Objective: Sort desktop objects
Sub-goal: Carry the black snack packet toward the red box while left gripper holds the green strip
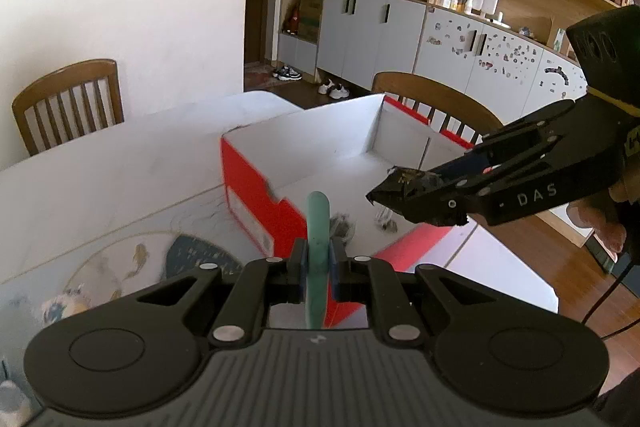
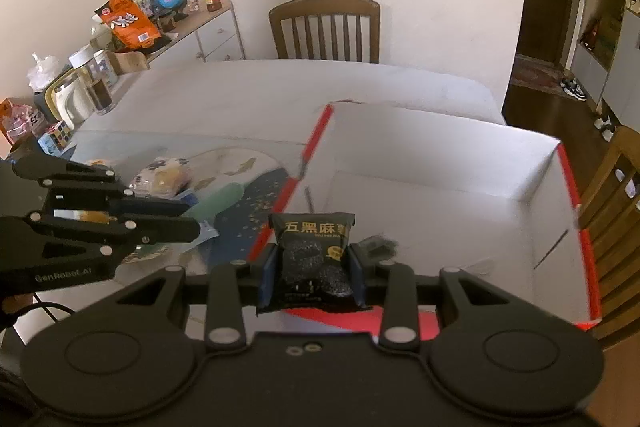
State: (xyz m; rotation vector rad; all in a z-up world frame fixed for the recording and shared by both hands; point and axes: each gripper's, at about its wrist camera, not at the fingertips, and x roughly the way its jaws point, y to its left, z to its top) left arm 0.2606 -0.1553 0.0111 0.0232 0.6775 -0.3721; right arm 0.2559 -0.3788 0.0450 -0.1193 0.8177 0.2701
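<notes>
The left gripper (image 1: 318,269) is clamped on a green flat object (image 1: 318,227), held over the near wall of the red-and-white box (image 1: 248,183). The right gripper (image 2: 316,267) pinches a black snack packet (image 2: 314,251) above the box's near edge. The box rests on the white table (image 2: 280,87).

The green object (image 1: 318,259) disappears below the left gripper's pads — its lower end unseen. Small dark items (image 1: 344,229) inside the red-and-white box (image 1: 248,183) blur beyond naming — likewise the packets (image 2: 164,177) on the mat.
</notes>
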